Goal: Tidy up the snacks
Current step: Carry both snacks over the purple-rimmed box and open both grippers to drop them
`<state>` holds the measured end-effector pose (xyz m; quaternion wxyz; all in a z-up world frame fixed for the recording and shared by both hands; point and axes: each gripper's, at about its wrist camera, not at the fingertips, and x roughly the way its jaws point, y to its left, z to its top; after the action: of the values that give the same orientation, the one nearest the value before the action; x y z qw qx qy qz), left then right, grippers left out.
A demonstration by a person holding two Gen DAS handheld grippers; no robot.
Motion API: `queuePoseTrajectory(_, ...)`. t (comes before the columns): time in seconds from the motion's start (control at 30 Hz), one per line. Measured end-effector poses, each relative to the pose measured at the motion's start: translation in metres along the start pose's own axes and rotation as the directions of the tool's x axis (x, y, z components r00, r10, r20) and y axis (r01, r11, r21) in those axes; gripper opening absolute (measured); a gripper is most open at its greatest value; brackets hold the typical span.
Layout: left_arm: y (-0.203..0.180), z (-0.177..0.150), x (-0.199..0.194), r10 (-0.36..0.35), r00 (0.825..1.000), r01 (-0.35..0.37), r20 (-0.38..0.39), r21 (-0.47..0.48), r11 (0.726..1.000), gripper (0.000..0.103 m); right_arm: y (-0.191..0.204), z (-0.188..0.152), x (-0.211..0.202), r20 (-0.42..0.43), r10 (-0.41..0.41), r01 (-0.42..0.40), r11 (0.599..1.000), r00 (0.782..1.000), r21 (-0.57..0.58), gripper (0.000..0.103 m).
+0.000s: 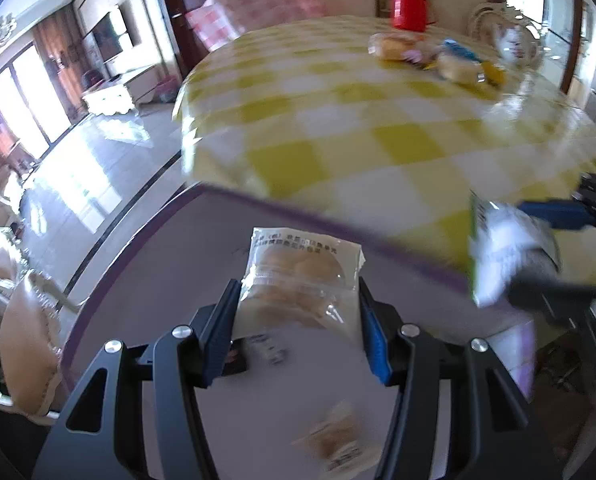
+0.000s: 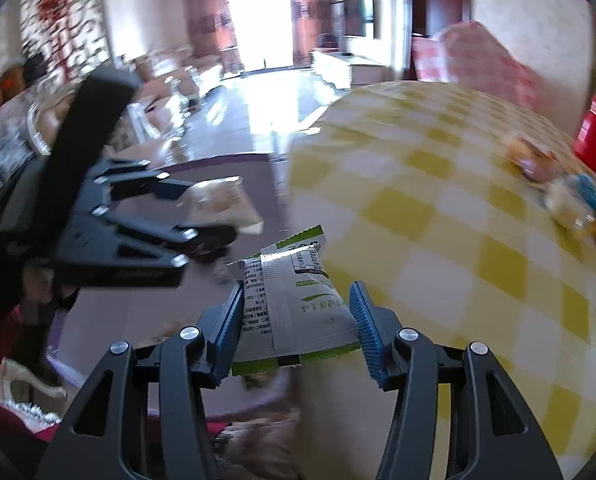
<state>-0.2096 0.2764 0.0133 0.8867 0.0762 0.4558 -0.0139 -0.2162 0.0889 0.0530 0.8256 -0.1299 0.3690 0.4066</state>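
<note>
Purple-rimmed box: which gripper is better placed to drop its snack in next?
Left, probably. The left gripper holds its bread packet over the box; the right gripper's green-and-white packet hangs at the table edge.

Left wrist: you look down along the fingers, close over the box.
Right wrist: same tilt, beside it.
Shared: checked table.

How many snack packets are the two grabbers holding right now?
2. The left gripper holds a bread packet; the right gripper holds a white-and-green packet. More snacks lie on the table.
</note>
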Motion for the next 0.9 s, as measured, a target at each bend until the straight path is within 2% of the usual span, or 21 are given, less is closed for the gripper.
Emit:
queuePoseTrajectory(0.27, 0.041, -0.015, 0.012, 0.079, 0.995, -0.083, -0.066, -0.056, 0.995, 0.058, 0.052, -0.003, 0.019, -0.043, 0.121, -0.125, 0.986, 0.992, -0.114, 0.052)
queuePoseTrajectory(0.37, 0.053, -0.017, 0.017, 0.15, 0.984, -0.158, -0.095, -0.083, 0.984, 0.07, 0.069, -0.005, 0.015, -0.021, 0.224, -0.225, 0.964, 0.974, -0.142, 0.053)
queuePoseTrajectory(0.4, 0.055, -0.017, 0.018, 0.165, 0.981, -0.174, -0.1, -0.09, 0.981, 0.078, 0.072, -0.005, 0.013, -0.011, 0.229, -0.228, 0.962, 0.973, -0.151, 0.059)
queuePoseTrajectory(0.43, 0.057, -0.016, 0.018, 0.178, 0.979, -0.188, -0.103, -0.098, 0.977, 0.08, 0.072, -0.004, 0.009, 0.009, 0.231, -0.226, 0.961, 0.973, -0.16, 0.065)
queuePoseTrajectory(0.47, 0.058, -0.015, 0.017, 0.187, 0.977, -0.198, -0.104, -0.105, 0.975, 0.081, 0.071, -0.004, 0.005, 0.03, 0.229, -0.222, 0.961, 0.973, -0.165, 0.065)
queuePoseTrajectory(0.53, 0.058, -0.013, 0.013, 0.206, 0.973, -0.217, -0.103, -0.11, 0.97, 0.089, 0.065, -0.002, -0.002, 0.059, 0.215, -0.204, 0.967, 0.975, -0.152, 0.065)
queuePoseTrajectory(0.6, 0.054, -0.01, 0.011, 0.222, 0.971, -0.231, -0.09, -0.101, 0.968, 0.094, 0.055, -0.002, -0.007, 0.072, 0.199, -0.19, 0.975, 0.977, -0.114, 0.065)
queuePoseTrajectory(0.77, 0.037, 0.002, 0.012, 0.212, 0.974, -0.217, -0.074, -0.063, 0.974, 0.095, 0.009, -0.006, -0.017, 0.096, 0.107, -0.107, 0.994, 0.99, -0.004, 0.066)
queuePoseTrajectory(0.9, 0.008, 0.018, 0.021, 0.179, 0.981, -0.18, -0.069, -0.012, 0.984, 0.095, -0.037, -0.017, -0.032, 0.13, 0.038, -0.054, 0.991, 0.991, 0.125, 0.07)
